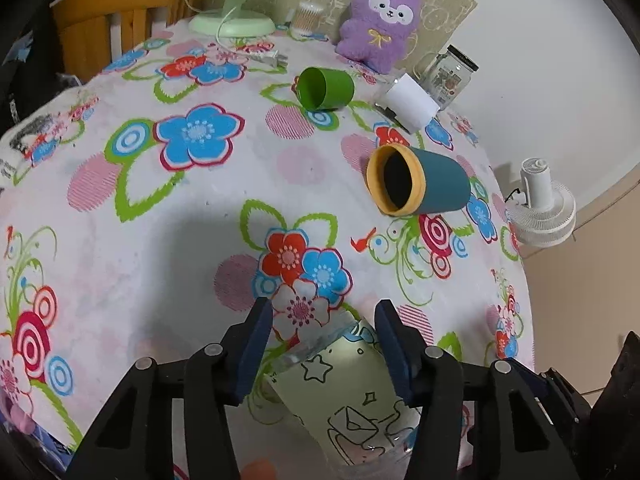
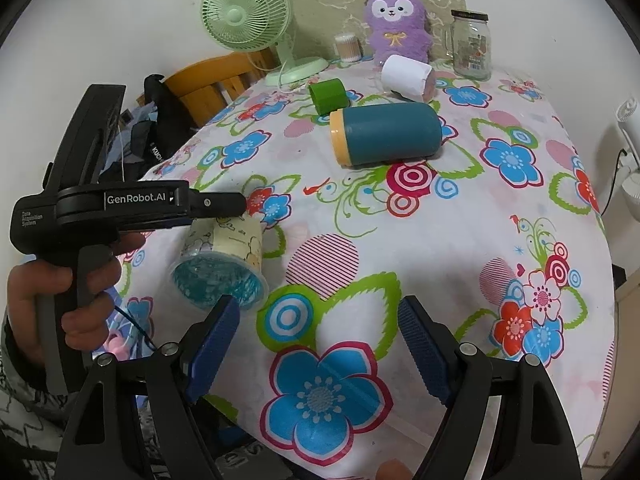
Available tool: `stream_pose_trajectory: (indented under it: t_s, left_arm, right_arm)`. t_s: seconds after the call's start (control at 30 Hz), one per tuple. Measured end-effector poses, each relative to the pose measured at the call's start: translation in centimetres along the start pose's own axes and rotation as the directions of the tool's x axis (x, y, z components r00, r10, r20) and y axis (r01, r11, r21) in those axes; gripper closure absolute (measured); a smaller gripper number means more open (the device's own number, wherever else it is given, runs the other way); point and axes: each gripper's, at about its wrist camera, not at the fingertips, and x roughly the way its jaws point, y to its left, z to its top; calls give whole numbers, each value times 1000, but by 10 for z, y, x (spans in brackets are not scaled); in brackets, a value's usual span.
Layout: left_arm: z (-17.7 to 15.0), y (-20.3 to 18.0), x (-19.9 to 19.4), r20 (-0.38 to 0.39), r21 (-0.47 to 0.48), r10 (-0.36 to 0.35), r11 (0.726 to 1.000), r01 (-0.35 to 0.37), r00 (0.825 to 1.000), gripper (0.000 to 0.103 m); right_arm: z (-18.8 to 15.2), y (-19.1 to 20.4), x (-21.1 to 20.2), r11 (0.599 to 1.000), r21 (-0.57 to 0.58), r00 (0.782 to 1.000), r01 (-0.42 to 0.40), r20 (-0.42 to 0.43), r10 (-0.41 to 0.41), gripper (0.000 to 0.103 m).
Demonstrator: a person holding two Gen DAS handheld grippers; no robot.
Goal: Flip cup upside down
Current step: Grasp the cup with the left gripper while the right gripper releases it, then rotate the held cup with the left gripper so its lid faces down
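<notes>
Your left gripper point(image 1: 324, 344) has its fingers clamped on the clear printed cup point(image 2: 224, 264), held tilted in the air over the near left corner of the bench point(image 2: 460, 240), mouth toward you. Your right gripper point(image 2: 320, 344) hangs with its fingers apart and empty. The cup looks thin and slick, so I judge it may slip or buckle if you squeeze unevenly while turning it. Set down this close to the edge, it could tip off. Swinging wide risks nudging the teal cup point(image 1: 420, 184) lying on its side.
</notes>
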Motion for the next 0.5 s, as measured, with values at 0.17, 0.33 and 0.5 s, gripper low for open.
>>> stream_pose_trajectory:
  t_s: [0.17,0.33,0.5]
  left_arm:
    - [-5,4,5,-30,-34,-25,999,24,999,36]
    - [-8,3,11,-54,-42,-24,999,22,998,34]
    - [-11,-1,12,-62,-27,-31,999,29,998,42]
  right_arm:
    - [-2,1,-2,1000,-3,1000,5,2,-5,20]
    - [-3,0,-2,1000,0,1000,9,0,-9,20]
    - [-3,0,-2,1000,1,1000,9,0,-9,20]
